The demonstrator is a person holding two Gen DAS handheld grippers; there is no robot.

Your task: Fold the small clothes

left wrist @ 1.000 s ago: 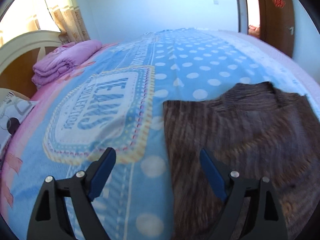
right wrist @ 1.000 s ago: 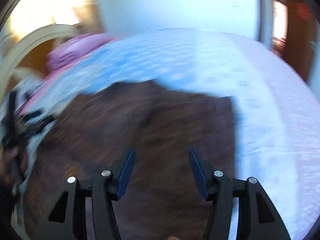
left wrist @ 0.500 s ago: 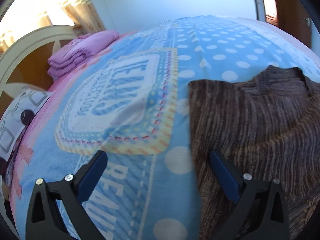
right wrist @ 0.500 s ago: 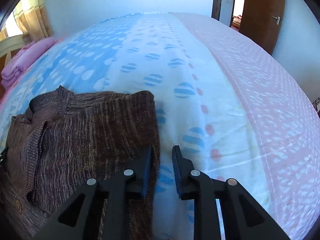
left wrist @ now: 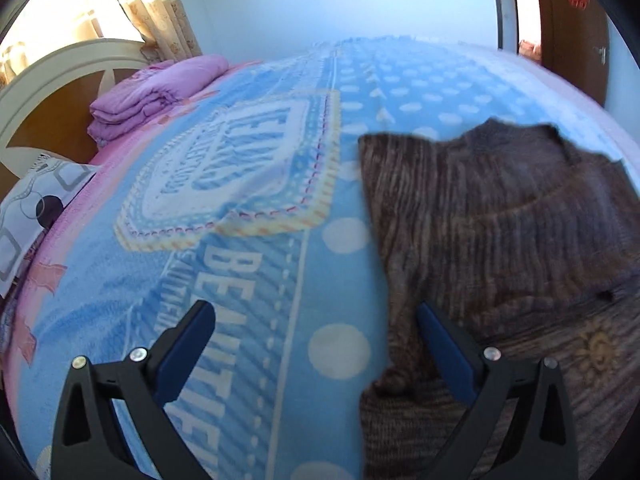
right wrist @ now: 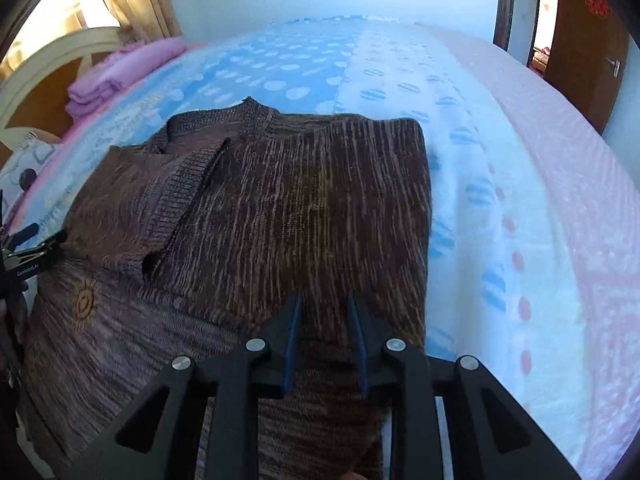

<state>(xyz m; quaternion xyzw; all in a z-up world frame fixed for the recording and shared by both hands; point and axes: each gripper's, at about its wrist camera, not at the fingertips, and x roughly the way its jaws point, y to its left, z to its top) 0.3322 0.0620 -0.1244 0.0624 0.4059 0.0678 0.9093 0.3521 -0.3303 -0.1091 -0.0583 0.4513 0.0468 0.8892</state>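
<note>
Left claw [left wrist: 316, 344] spread wide; right claw [right wrist: 322, 320] narrowly parted

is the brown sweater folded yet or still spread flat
Partly folded. The brown sweater has both sides turned in, leaving straight side edges and no sleeves sticking out, with one flap edge lying across its front. It is not yet folded lengthwise.

A brown knitted sweater [right wrist: 280, 208] with fine lighter vertical streaks is laid flat on the blue dotted blanket [left wrist: 256, 288]. Its sides are folded inward, so that a roughly rectangular shape with a straight right edge is formed. The ribbed neckline [right wrist: 248, 114] is turned toward the far end of the bed. A small sun motif [right wrist: 85, 301] is seen on the near left part, where the knit is paler and greyer.
</note>
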